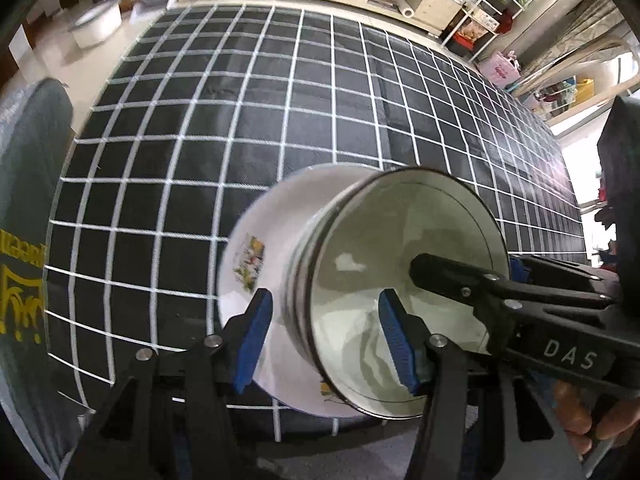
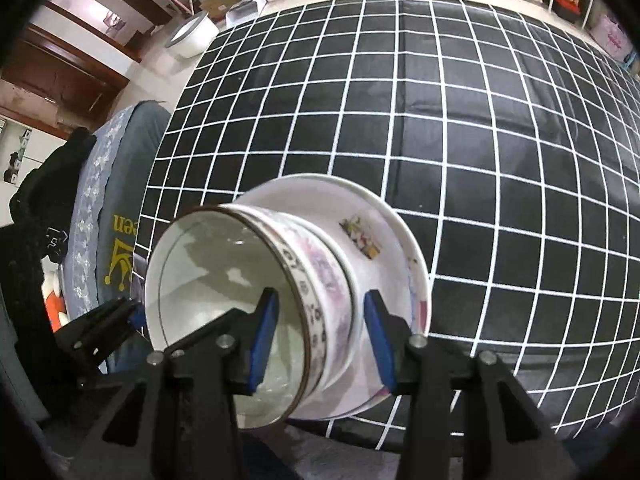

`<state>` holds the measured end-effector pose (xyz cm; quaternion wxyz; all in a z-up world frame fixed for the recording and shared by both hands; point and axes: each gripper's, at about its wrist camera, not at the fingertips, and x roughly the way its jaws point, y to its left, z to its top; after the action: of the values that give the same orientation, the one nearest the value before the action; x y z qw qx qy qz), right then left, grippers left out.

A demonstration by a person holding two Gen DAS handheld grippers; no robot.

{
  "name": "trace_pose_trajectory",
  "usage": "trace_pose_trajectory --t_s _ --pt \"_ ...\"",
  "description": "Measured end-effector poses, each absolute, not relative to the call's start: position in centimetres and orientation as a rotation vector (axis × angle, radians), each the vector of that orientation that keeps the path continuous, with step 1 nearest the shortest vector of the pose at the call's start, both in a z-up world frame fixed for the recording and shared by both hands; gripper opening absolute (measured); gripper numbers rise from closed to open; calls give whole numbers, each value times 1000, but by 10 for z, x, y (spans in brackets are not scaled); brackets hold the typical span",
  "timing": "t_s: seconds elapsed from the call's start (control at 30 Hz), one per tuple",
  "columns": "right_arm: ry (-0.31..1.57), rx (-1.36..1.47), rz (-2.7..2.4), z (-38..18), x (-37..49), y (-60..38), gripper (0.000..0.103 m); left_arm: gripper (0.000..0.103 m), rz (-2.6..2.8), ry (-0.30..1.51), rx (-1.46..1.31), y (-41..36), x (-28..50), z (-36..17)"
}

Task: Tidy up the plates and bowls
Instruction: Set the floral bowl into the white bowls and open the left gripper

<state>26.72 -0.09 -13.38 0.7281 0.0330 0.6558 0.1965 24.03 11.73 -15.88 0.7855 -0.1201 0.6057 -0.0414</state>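
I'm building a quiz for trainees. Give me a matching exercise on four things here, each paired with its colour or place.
Things:
1 bowl
2 plate
3 tablecloth
4 finger pads

Descriptions:
A blue
B black with a white grid
C under the bowl
D dark-rimmed, on top of the stack

Pairs: 1-D, 2-C, 3-B, 4-A

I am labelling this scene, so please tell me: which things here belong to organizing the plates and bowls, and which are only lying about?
Job: stacked bowls, plates under them, left gripper, right gripper.
Lying about: checked cloth, white tub, grey cover, pink bag.
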Motion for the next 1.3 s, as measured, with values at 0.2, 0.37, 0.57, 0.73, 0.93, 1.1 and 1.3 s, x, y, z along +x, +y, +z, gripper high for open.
trace_pose_trajectory --t_s 0.2,0.37,0.57,0.73,0.93,1.1,1.3 --pt "1387 62 390 -124 265 -10 49 54 -39 1238 -202 123 240 -142" --pt "1355 23 372 -113 258 -13 49 54 -49 1199 -160 116 235 -128" --pt "1296 -13 365 -95 241 -21 54 54 -48 1120 -98 93 222 -110" --pt "1233 -44 313 -75 230 -35 56 54 -16 1084 -65 84 212 -97" --pt "1116 -91 283 -49 209 -48 67 54 -37 1039 -56 69 196 -80" --pt "1016 -106 250 -31 188 -65 71 54 -34 978 -86 65 177 -63" --pt "907 -89 198 -10 153 -87 85 55 -53 902 -95 56 148 -44"
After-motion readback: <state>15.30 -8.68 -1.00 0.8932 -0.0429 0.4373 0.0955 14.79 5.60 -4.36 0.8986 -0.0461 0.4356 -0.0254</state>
